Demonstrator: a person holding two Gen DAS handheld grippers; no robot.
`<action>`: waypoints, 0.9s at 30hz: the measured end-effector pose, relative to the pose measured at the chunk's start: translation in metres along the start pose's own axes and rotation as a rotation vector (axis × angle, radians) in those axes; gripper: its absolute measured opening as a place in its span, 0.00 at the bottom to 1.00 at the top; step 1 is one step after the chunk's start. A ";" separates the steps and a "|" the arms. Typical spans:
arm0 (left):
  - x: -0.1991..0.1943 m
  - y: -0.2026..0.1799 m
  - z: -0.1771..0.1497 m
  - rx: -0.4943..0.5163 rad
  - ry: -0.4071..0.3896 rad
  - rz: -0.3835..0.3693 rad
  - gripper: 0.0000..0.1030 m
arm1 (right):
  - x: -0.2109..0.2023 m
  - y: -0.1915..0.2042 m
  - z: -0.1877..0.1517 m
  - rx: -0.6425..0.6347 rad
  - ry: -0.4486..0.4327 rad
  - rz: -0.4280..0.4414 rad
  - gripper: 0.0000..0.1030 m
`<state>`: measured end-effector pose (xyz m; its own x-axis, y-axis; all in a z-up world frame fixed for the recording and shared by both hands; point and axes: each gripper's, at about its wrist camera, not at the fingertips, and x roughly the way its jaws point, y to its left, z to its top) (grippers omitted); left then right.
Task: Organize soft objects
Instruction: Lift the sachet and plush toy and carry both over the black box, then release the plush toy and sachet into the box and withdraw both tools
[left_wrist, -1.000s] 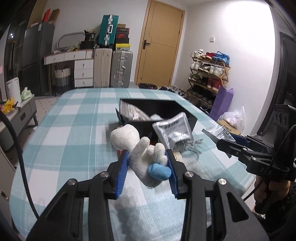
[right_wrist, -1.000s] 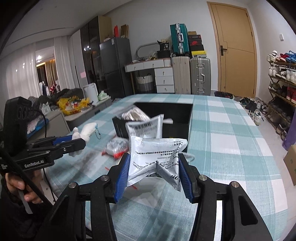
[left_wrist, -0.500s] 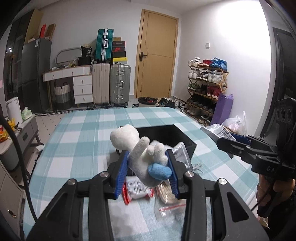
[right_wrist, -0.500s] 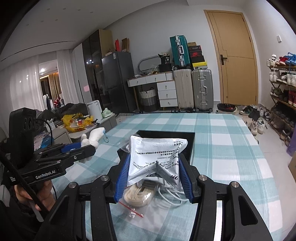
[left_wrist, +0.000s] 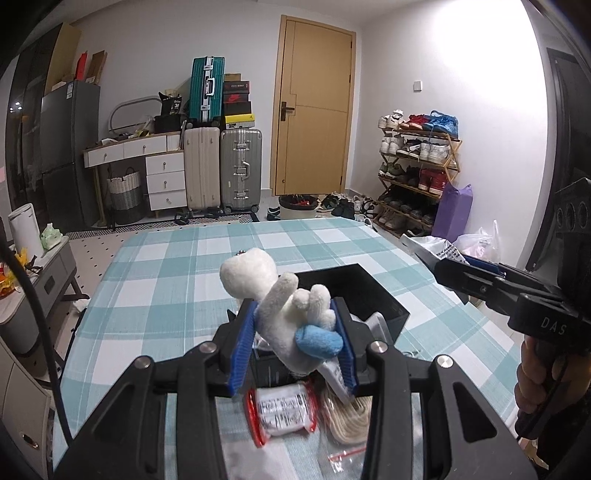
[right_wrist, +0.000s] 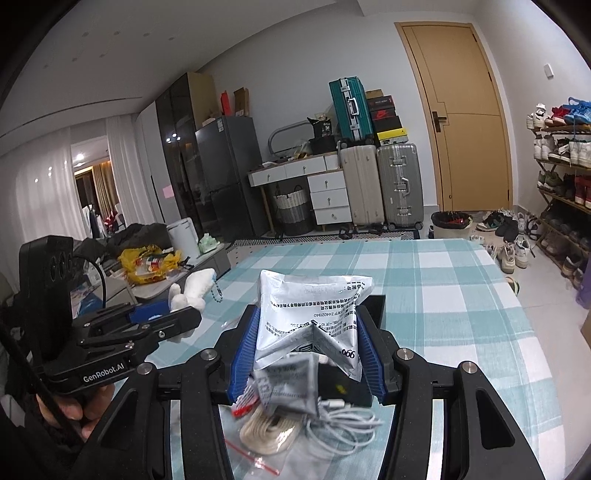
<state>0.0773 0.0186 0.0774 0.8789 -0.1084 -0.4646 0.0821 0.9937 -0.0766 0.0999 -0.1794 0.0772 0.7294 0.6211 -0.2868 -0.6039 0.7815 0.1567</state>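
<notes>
My left gripper (left_wrist: 295, 343) is shut on a white plush toy with a blue foot (left_wrist: 284, 310) and holds it above the near side of a black open box (left_wrist: 384, 299). The toy also shows in the right wrist view (right_wrist: 192, 291), held in the left gripper (right_wrist: 173, 314). My right gripper (right_wrist: 308, 350) is shut on a silver foil packet (right_wrist: 314, 314) held above the table; it shows at the right of the left wrist view (left_wrist: 439, 264).
On the teal checked tablecloth (left_wrist: 166, 291) below lie a red-edged white packet (left_wrist: 284, 410), a coil of beige rope in a clear bag (right_wrist: 266, 428), a white cable (right_wrist: 343, 417) and a small grey packet (right_wrist: 288, 384). Suitcases and a shoe rack stand beyond.
Both grippers have risen and pulled back from the box with their loads. The items on the table now show below the jaws.
</notes>
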 end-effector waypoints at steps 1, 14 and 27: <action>0.004 0.000 0.002 0.002 0.004 -0.004 0.38 | 0.003 -0.002 0.001 0.001 0.005 -0.007 0.49; 0.046 -0.008 0.006 0.037 0.073 -0.008 0.38 | 0.049 -0.017 0.000 -0.003 0.077 -0.030 0.49; 0.074 -0.005 0.007 0.040 0.120 -0.010 0.38 | 0.091 -0.022 -0.006 -0.040 0.151 -0.050 0.50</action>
<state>0.1450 0.0055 0.0494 0.8154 -0.1189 -0.5666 0.1116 0.9926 -0.0478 0.1775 -0.1402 0.0416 0.7040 0.5631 -0.4329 -0.5824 0.8065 0.1021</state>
